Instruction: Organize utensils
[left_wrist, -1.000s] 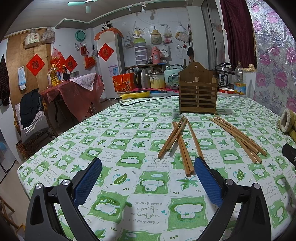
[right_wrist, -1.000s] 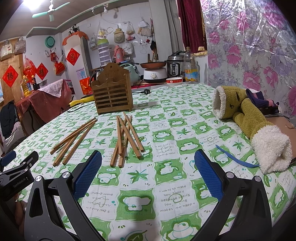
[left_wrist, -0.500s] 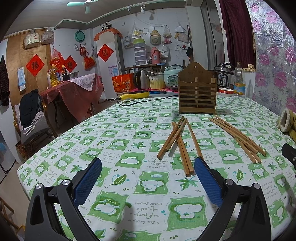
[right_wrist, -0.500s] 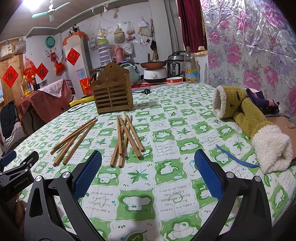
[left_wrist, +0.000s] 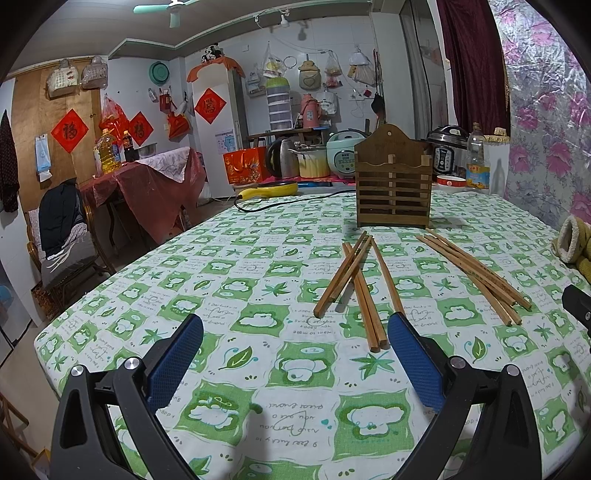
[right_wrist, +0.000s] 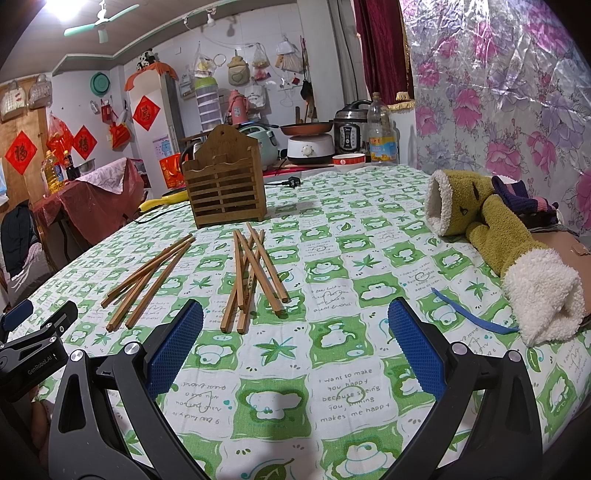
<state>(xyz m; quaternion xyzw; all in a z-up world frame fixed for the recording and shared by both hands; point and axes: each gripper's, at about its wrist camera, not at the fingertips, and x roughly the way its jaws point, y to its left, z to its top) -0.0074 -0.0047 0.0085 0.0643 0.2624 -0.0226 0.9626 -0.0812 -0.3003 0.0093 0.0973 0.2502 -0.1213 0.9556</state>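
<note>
Two loose piles of wooden chopsticks lie on the green-patterned tablecloth. In the left wrist view one pile (left_wrist: 356, 284) lies just ahead of my open, empty left gripper (left_wrist: 295, 328), the other pile (left_wrist: 476, 271) to the right. In the right wrist view the piles show left (right_wrist: 147, 275) and centre (right_wrist: 253, 275), ahead of my open, empty right gripper (right_wrist: 295, 314). A brown slatted wooden utensil holder (left_wrist: 393, 190) stands upright behind the chopsticks; it also shows in the right wrist view (right_wrist: 225, 188).
Fuzzy olive-and-white gloves (right_wrist: 498, 243) and a blue strip (right_wrist: 469, 314) lie at the right. A black cord (left_wrist: 295, 203) and yellow item (left_wrist: 269, 190) lie at the table's far edge. The left table edge (left_wrist: 74, 314) drops to the floor. The left gripper's body (right_wrist: 33, 354) shows at lower left.
</note>
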